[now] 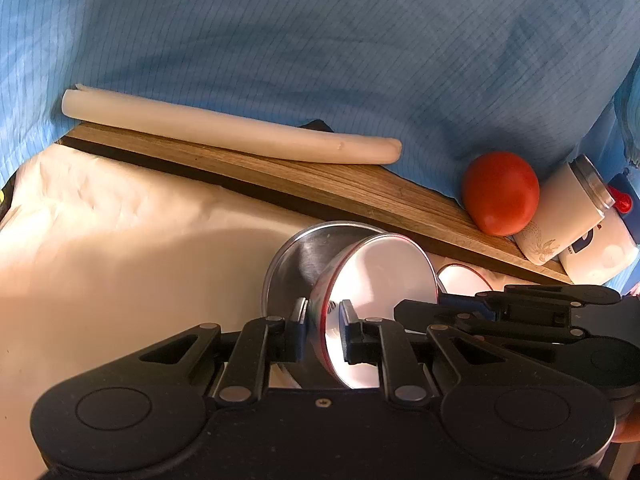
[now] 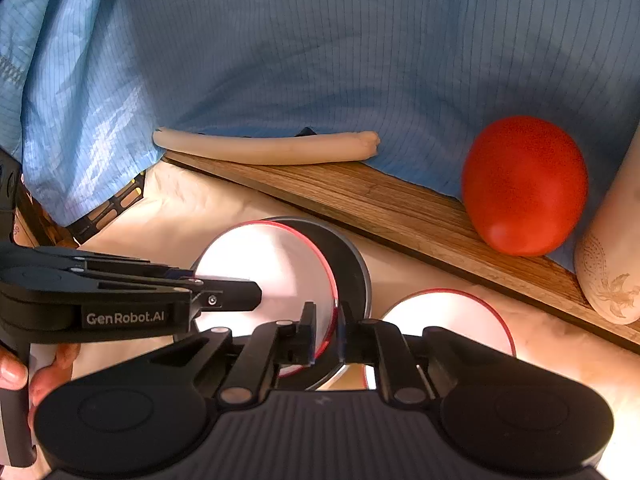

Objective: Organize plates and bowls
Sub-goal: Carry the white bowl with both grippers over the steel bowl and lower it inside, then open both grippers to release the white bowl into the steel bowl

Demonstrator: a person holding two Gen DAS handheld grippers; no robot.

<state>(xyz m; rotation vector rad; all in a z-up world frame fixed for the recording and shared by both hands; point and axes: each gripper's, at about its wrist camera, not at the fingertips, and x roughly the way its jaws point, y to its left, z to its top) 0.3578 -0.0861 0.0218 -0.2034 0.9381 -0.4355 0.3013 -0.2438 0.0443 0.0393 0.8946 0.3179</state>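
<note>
The left gripper (image 1: 324,320) is clenched on the rim of a white bowl with a red edge (image 1: 380,280). One finger (image 1: 298,320) is on the outer side of the wall and the other is inside the bowl. The bowl is tilted on its side, so its white inside faces to the right in the left wrist view. Just behind it there is a steel bowl (image 1: 296,256), also tipped up, and the two bowls touch each other.

The right gripper (image 2: 326,332) comes from the other side and is closed on the rims where the white bowl and the steel bowl (image 2: 352,264) meet. In the right wrist view one finger (image 2: 306,328) lies over the white inside of the bowl and the other finger is against the dark inside of the steel bowl. If it presses on one rim or on both, I cannot tell.

A second white bowl with a red edge (image 2: 448,316) stands flat on the cream cloth (image 1: 120,240), just to the right of the held bowls and partly hidden by the right gripper.

Behind the cloth a wooden board (image 1: 320,184) runs across. On its far side lies a long pale roll (image 1: 224,128), against the blue fabric (image 1: 320,40). A tomato (image 1: 500,192) rests at the right part of the board, and a white cup with a metal rim (image 1: 564,212) lies on its side just beside it.
</note>
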